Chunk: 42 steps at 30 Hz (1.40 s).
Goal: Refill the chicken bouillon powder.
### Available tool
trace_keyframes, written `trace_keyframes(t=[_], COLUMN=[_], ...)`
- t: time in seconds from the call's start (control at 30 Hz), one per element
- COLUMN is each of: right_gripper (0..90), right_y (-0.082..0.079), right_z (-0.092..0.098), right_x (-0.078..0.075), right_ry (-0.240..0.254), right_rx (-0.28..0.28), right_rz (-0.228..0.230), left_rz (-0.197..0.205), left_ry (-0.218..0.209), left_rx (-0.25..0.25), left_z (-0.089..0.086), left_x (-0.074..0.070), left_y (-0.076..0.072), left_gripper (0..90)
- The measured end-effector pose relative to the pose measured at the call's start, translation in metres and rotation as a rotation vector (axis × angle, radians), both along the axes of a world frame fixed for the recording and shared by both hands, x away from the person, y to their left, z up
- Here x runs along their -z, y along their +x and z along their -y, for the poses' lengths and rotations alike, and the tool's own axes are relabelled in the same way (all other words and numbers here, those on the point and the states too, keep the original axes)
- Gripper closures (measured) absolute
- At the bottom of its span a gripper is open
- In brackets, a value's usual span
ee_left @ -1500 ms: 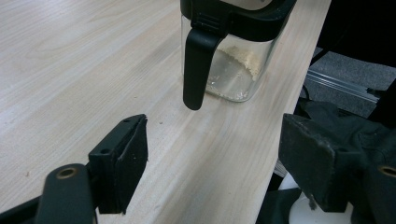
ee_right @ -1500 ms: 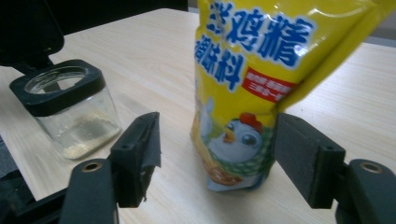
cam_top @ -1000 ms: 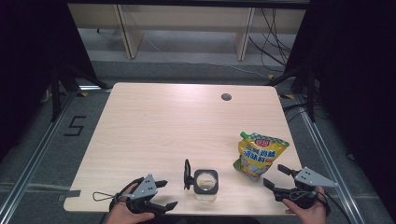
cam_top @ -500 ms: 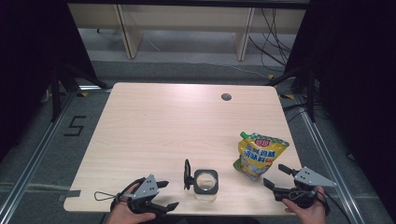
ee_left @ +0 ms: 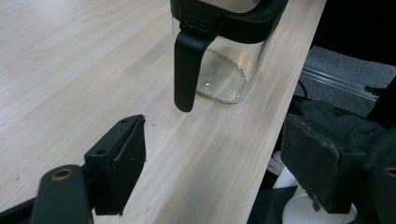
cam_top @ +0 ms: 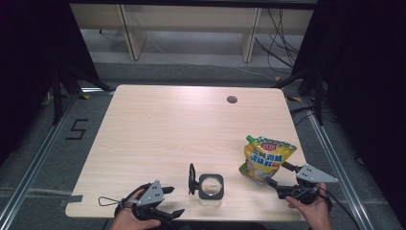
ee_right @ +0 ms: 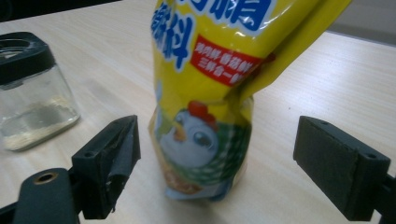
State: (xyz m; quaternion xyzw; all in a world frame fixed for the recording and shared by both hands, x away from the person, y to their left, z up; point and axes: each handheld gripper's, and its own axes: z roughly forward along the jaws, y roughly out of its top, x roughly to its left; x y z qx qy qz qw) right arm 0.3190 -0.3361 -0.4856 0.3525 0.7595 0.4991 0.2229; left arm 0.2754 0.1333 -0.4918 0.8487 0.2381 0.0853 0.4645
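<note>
Close by the table's (cam_top: 143,143) near edge, pouch (cam_top: 265,160) between open right tongs (cam_top: 277,175).

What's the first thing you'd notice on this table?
The bright yellow pouch with a cartoon chicken, standing near the table's right front corner, jumps out first; the right gripper waits open just in front of it. Next comes the glass jar with its black lid and handle at the front edge, beside the open left gripper.

There's a black "5" marked on the grey floor (cam_top: 76,129) left of the light wooden table (cam_top: 182,129); the yellow plastic pouch (ee_right: 205,93) has Chinese print, too blurry to read.
</note>
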Motion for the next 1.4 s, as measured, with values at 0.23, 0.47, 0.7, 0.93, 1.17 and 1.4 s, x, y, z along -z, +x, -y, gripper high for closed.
trace_keyframes(t=[0.23, 0.47, 0.7, 0.93, 1.17, 1.4], right_gripper=[15.6, 15.5, 15.5, 15.7, 16.2, 17.5], right_y=[0.018, 0.028, 0.034, 0.038, 0.043, 0.045], right_z=[-0.009, -0.017, -0.021, -0.027, -0.03, -0.034], right_x=[0.004, 0.008, 0.012, 0.016, 0.02, 0.023], right_ry=[-0.014, -0.039, -0.037, -0.042, -0.049, -0.041], right_rx=[-0.063, -0.092, -0.121, -0.152, -0.156, -0.164], right_rz=[0.021, 0.039, 0.069, 0.093, 0.082, 0.062], left_rz=[-0.012, 0.006, -0.01, 0.003, -0.006, -0.009], left_ry=[-0.013, 0.01, 0.001, 0.006, 0.011, 0.011], left_rx=[-0.006, -0.003, 0.001, 0.0, 0.008, 0.001], left_z=[0.002, 0.0, 0.001, 0.002, 0.001, 0.002], left_x=[0.002, 0.001, 0.001, 0.002, 0.002, 0.002], left_y=[0.0, 0.0, -0.001, -0.001, 0.0, -0.001], left_gripper=[22.1, 22.1, 22.1, 22.1, 22.1, 22.1])
